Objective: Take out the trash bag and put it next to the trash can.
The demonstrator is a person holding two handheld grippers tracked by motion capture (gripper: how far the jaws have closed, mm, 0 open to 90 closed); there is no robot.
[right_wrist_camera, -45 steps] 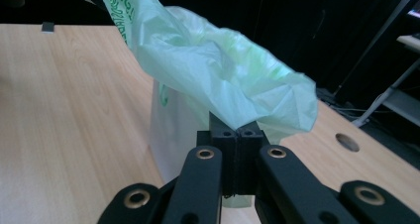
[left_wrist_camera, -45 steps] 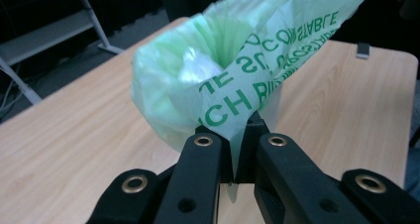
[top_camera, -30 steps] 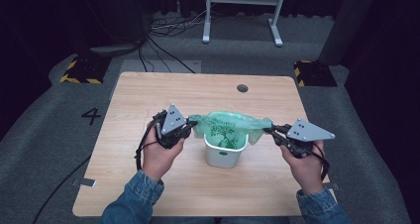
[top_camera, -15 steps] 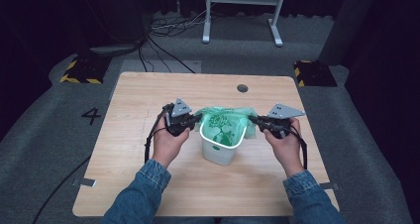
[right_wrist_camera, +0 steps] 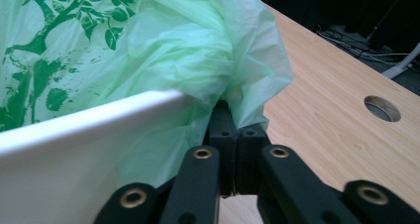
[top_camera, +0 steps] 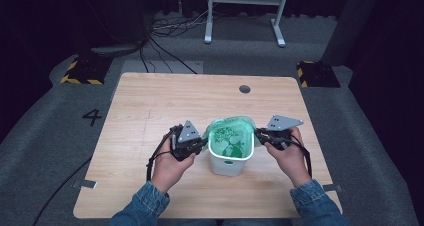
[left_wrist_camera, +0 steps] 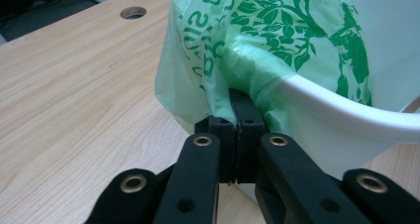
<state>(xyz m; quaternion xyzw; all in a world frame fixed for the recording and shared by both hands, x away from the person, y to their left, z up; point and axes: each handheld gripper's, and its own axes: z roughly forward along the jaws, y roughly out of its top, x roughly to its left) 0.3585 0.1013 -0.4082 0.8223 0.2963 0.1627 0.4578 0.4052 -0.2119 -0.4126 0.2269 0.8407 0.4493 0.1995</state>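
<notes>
A white bin (top_camera: 227, 163) stands on the wooden table (top_camera: 150, 111), lined with a thin green printed bag (top_camera: 229, 136). My left gripper (top_camera: 202, 142) is at the bin's left rim, shut on the bag's edge. My right gripper (top_camera: 257, 133) is at the right rim, shut on the opposite edge. In the left gripper view the jaws (left_wrist_camera: 236, 110) pinch the green bag film (left_wrist_camera: 277, 30) just outside the white bin rim (left_wrist_camera: 337, 120). In the right gripper view the jaws (right_wrist_camera: 233, 120) hold bunched bag film (right_wrist_camera: 198, 55) beside the bin wall (right_wrist_camera: 64, 154).
A round cable hole (top_camera: 244, 89) sits near the table's far edge. A metal stand (top_camera: 245, 11) and cables lie on the floor beyond. A "4" (top_camera: 92, 117) is marked on the floor at left.
Both grippers have come inward and down to the bin's rim, drawing the bag's stretched edges down over the two sides of the bin.
</notes>
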